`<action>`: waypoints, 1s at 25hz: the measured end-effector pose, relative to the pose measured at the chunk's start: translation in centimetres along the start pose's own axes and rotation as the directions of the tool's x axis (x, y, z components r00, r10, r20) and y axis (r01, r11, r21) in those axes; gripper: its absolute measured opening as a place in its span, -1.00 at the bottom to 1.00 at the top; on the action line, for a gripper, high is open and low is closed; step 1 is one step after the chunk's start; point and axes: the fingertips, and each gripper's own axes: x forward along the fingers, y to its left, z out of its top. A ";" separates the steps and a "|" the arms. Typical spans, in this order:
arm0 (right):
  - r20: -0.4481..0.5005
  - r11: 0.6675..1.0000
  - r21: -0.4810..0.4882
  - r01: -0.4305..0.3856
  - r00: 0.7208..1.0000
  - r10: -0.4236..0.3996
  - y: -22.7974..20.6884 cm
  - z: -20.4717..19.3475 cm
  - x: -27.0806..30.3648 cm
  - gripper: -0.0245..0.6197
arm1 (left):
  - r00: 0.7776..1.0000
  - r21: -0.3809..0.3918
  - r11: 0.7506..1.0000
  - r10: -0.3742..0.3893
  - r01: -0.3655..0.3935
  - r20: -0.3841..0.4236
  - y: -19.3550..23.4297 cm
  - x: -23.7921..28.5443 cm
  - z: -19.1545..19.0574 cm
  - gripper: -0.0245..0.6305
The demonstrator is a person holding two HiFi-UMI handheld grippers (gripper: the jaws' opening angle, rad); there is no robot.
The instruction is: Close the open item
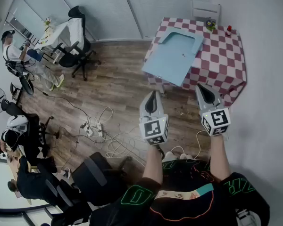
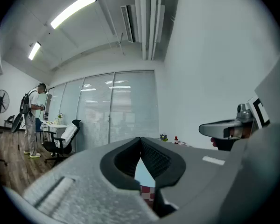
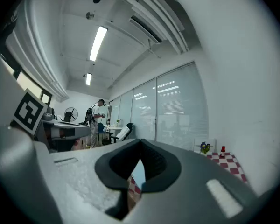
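A light blue flat item (image 1: 174,55) lies open on the table with the red-and-white checked cloth (image 1: 224,55), its near corner hanging over the table's left edge. Both grippers hover above the wooden floor, short of the table and apart from the item. My left gripper (image 1: 153,97) is shut and holds nothing; in its own view the jaws (image 2: 141,141) meet, with a sliver of the blue item (image 2: 142,174) below them. My right gripper (image 1: 203,89) is shut and empty too, its jaws (image 3: 140,146) together, with the blue item (image 3: 137,169) showing behind them.
A small flower pot (image 1: 210,25) and a red bottle (image 1: 228,30) stand at the table's far side, with a white chair (image 1: 206,8) behind. Cables and a power strip (image 1: 96,128) lie on the floor at left. Office chairs (image 1: 75,51) and a person (image 1: 14,51) are far left.
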 end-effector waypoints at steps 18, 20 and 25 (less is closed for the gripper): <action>-0.077 0.999 0.000 -0.037 0.996 0.037 -2.2 -3.0 -1.4 -0.91 | 0.995 0.048 0.998 0.044 -0.040 -0.085 -1.1 -0.8 -2.9 -0.90; -0.086 0.999 0.008 -0.034 0.996 0.035 -2.4 -3.6 -0.7 -0.91 | 0.994 0.048 0.998 0.038 -0.033 -0.100 -0.9 -0.2 -3.5 -0.90; -0.131 1.000 0.009 -0.030 0.991 0.031 -2.5 -5.8 2.0 -0.91 | 0.990 0.032 0.999 0.008 -0.003 -0.142 0.2 2.3 -6.3 -0.90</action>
